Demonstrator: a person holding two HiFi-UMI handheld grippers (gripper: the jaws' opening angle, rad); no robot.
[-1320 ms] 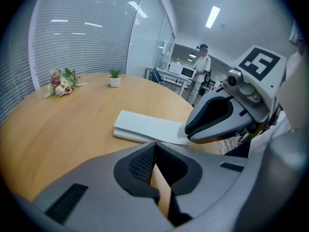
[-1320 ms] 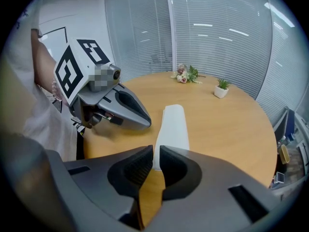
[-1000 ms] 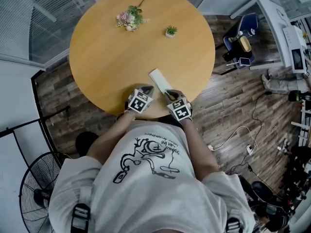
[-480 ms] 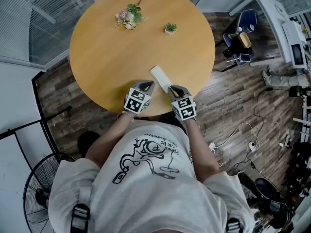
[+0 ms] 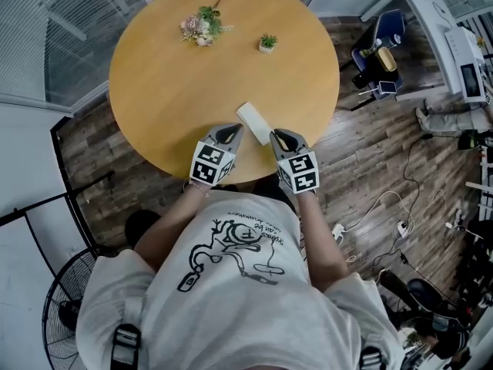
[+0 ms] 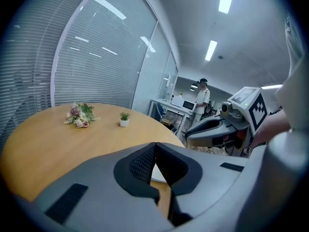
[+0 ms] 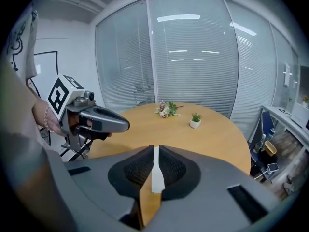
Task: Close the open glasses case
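The case (image 5: 253, 122) is lying flat on the bench (image 5: 162, 91), close to its near edge and between the two claws. The left claw (image 5: 230, 132) is hovering just left of it, jaws together. The right claw (image 5: 279, 136) is hovering just right of it, jaws also closed and empty. Flowers (image 5: 199, 26) and a small plant (image 5: 267, 43) are sitting far back.

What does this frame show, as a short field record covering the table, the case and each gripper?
surface: round wooden table
glasses case: white, lying flat near the table's front edge; open or closed not clear
left gripper: jaws together, empty, just left of the case
right gripper: jaws drawn to a thin slit, nothing gripped, at the case's near end; contact unclear
other items: flower bunch and small potted plant on the far side
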